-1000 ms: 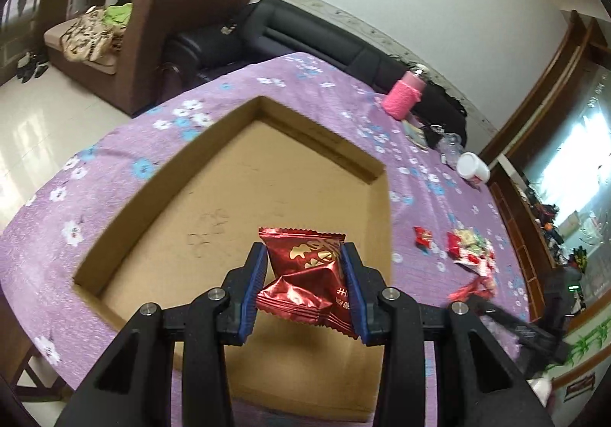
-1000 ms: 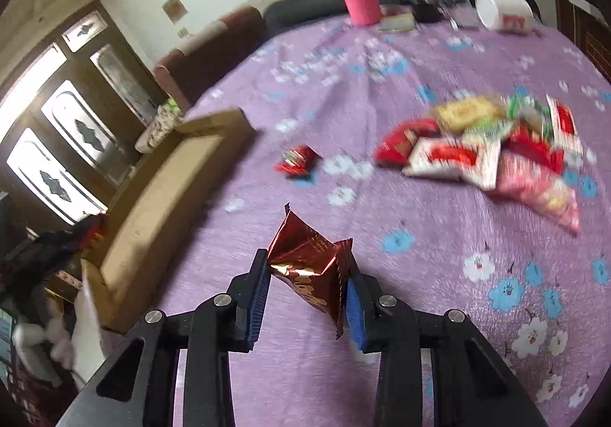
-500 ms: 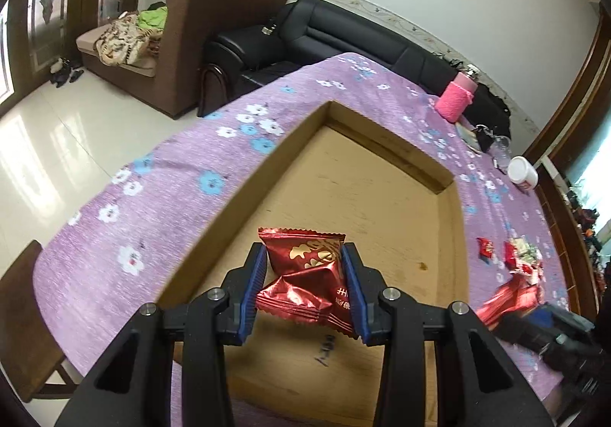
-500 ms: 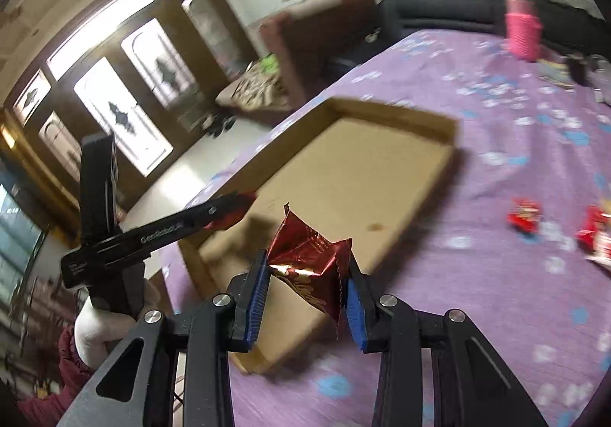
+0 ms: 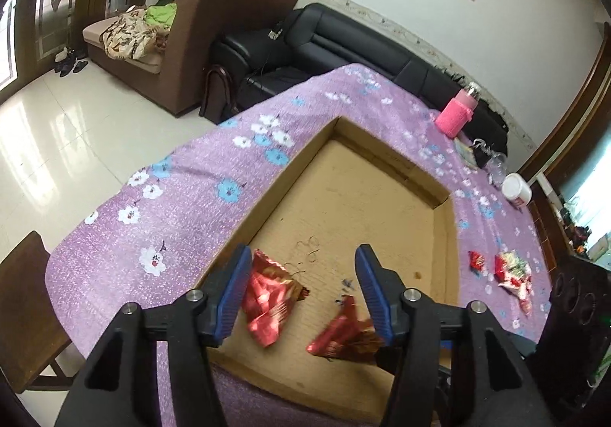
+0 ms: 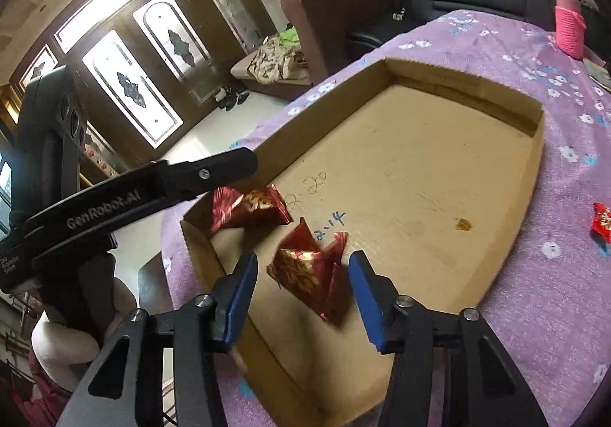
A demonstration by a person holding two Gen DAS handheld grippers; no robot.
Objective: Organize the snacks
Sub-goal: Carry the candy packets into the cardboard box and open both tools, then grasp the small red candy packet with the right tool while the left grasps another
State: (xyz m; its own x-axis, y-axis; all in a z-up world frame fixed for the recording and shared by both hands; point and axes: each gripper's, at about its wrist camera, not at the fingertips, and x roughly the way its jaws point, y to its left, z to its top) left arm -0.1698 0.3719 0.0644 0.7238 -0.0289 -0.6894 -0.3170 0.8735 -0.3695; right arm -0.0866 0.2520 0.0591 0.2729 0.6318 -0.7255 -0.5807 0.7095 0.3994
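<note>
A shallow cardboard tray [image 5: 445,232] [image 6: 534,160] lies on the purple flowered table. Two red foil snack packets are inside its near corner. In the left wrist view my left gripper [image 5: 303,291] is open over them, with one packet [image 5: 269,299] by its left finger and the other [image 5: 343,335], blurred, by its right finger. In the right wrist view my right gripper [image 6: 301,293] is open, with one packet [image 6: 309,270] between its fingers and the other [image 6: 248,207] beyond. The left gripper's finger [image 6: 152,186] reaches in from the left.
A pile of loose snacks [image 5: 513,272] and a small red packet [image 5: 475,261] [image 6: 601,223] lie on the table right of the tray. A pink bottle [image 5: 456,114] [image 6: 569,26], a white jar [image 5: 517,190] and sofas stand beyond.
Both grippers moved over the tray's near corner and opened. Both red packets left the fingers and now lie or drop in the tray.
</note>
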